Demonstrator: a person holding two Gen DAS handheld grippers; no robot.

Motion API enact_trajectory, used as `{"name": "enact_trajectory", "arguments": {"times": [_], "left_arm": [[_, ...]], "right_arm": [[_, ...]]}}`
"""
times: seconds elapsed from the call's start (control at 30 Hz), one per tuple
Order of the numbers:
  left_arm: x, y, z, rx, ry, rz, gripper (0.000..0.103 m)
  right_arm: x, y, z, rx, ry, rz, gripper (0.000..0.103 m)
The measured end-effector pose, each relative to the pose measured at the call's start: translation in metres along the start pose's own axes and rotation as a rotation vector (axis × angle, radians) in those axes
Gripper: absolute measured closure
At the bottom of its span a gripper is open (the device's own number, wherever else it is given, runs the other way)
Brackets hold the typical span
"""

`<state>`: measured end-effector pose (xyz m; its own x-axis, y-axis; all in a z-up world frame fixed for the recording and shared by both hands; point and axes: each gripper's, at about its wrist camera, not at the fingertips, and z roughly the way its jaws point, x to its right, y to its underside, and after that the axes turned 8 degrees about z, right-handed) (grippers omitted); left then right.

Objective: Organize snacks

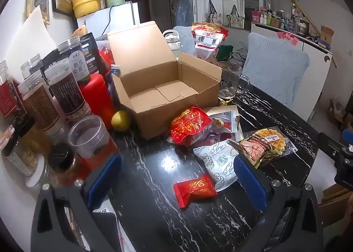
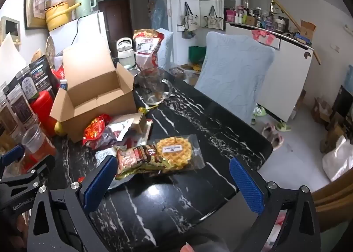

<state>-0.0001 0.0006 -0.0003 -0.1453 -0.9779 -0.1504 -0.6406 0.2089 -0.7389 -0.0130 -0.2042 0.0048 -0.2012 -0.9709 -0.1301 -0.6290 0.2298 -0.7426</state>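
Note:
An open, empty cardboard box [image 1: 176,88] stands on the black marble table [image 1: 154,174]; it also shows in the right wrist view [image 2: 97,99]. Snack packets lie in front of it: a large red bag [image 1: 189,125], a small red packet [image 1: 194,189], a white bread-print packet [image 1: 220,161], a brown nut packet [image 1: 256,147] and a wrapped waffle [image 2: 174,149]. My left gripper [image 1: 176,177] is open above the small red packet. My right gripper [image 2: 174,183] is open, just short of the waffle and the nut packet [image 2: 136,158].
Jars [image 1: 64,88], a red bottle [image 1: 97,97], a plastic cup [image 1: 88,135] and a yellow fruit [image 1: 121,120] crowd the table's left. A glass mug [image 2: 154,86] and a cashew bag [image 1: 208,40] stand behind the box. A blue-covered chair [image 2: 233,75] stands at the table's far side.

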Motion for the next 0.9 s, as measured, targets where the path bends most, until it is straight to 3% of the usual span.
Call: {"name": "enact_trajectory", "arguments": {"times": [0.9], "left_arm": [[0.0029,-0.0009,-0.0058,0.012,0.038,0.005,0.0]], "right_arm": [[0.0032,-0.0041,-0.0086,0.022,0.005,-0.002,0.0]]}}
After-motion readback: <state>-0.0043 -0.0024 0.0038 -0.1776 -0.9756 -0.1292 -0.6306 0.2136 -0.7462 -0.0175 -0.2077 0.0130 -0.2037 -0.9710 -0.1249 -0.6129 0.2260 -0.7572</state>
